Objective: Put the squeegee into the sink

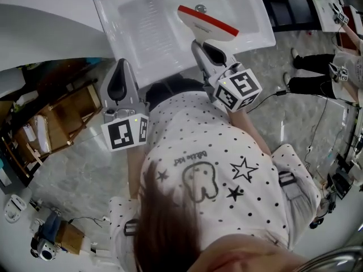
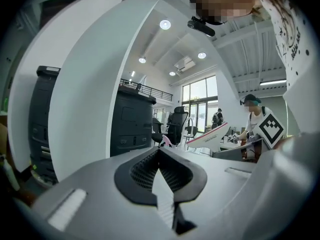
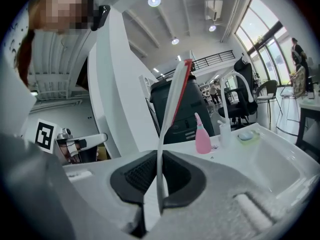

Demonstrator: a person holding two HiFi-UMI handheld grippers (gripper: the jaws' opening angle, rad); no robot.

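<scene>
Head view: the sink [image 1: 142,33] fills the upper centre. Its far rim is cut off by the top edge, and part of its near rim is covered by the person's dotted shirt [image 1: 227,152]. The squeegee [image 1: 207,22], white with a red blade, hangs over the right half of the basin. The right gripper [image 1: 205,45] pinches it by its thin flat handle. The left gripper [image 1: 120,78] sits lower left of the basin, its jaws pressed together on nothing.

Likely hazards: the jaws hold only a narrow strip of handle, so the long blade could pivot or slip in the grip. A release from too high could let the squeegee bounce, or lodge it across the rim. A swing toward the far ledge could knock over the pink bottle [image 3: 202,133].

Hard to tell: how far the blade is from the basin floor. The handle's lower end is buried between the pads.
</scene>
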